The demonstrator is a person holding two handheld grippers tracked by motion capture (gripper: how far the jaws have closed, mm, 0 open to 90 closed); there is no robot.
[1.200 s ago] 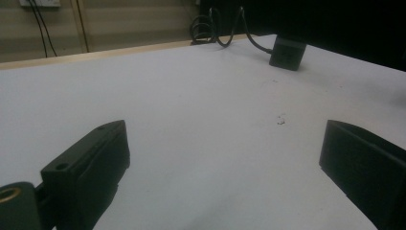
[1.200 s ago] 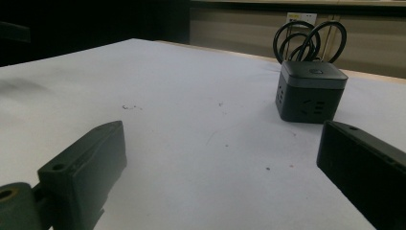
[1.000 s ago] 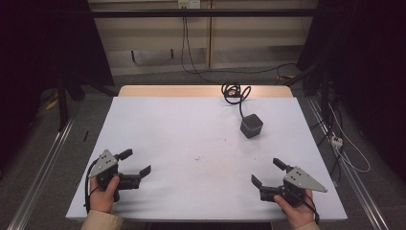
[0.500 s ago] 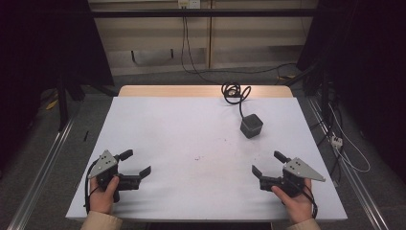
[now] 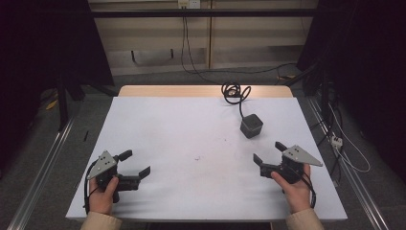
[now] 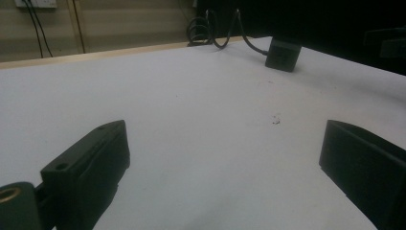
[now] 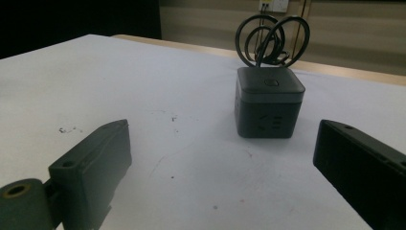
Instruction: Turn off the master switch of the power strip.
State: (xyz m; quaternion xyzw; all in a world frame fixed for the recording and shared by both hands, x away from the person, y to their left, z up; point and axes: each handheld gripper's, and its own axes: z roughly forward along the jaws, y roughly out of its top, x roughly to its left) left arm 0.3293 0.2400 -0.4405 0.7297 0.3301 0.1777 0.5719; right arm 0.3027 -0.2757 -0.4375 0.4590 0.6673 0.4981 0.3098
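Observation:
A dark cube-shaped power block (image 5: 251, 126) stands on the white table (image 5: 191, 129) right of centre, its black cable coiled (image 5: 233, 91) at the far edge. My right gripper (image 5: 268, 152) is held open just short of the block, a little to its right, jaws pointing at it. The right gripper view has the block (image 7: 269, 103) upright between and beyond the open jaws of that gripper (image 7: 222, 132), with the coil (image 7: 270, 40) behind it. My left gripper (image 5: 136, 163) rests open at the near left, nothing between its jaws (image 6: 225, 143); the block (image 6: 283, 52) is far off.
A wooden strip (image 5: 201, 91) edges the table's far side. Metal rails (image 5: 43, 163) run along the floor on both sides. Cables and a small white plug strip (image 5: 336, 141) lie on the floor at the right. Bare white surface spreads between the grippers.
My right gripper has moved forward across the table toward the power block. The left gripper has stayed in place, and both remain open.

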